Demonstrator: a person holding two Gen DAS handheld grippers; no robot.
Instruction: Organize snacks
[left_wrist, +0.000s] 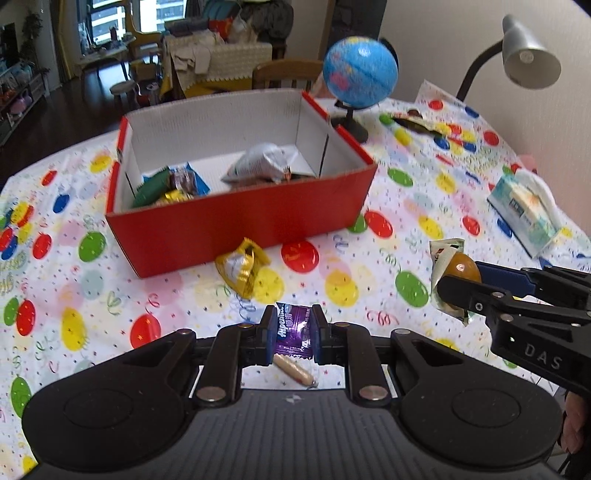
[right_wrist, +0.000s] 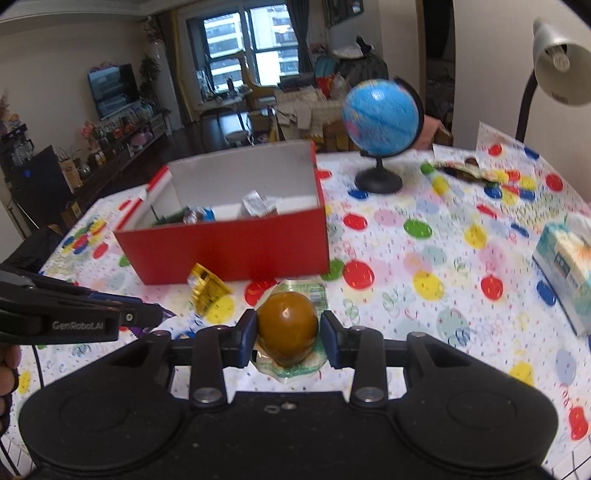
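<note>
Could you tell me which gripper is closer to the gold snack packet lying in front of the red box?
Left. The left gripper sits just behind the gold packet, holding a purple candy. The right gripper, holding a packaged egg, is farther right.

The left gripper (left_wrist: 293, 334) clamps a purple foil candy packet (left_wrist: 294, 332) above the balloon-print tablecloth (left_wrist: 369, 236), near the open red cardboard box (left_wrist: 236, 221).

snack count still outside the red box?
4: purple Alpenliebe candy in left gripper, packed egg in right gripper, gold packet by red box, sausage on tablecloth. Others may be hidden.
</note>
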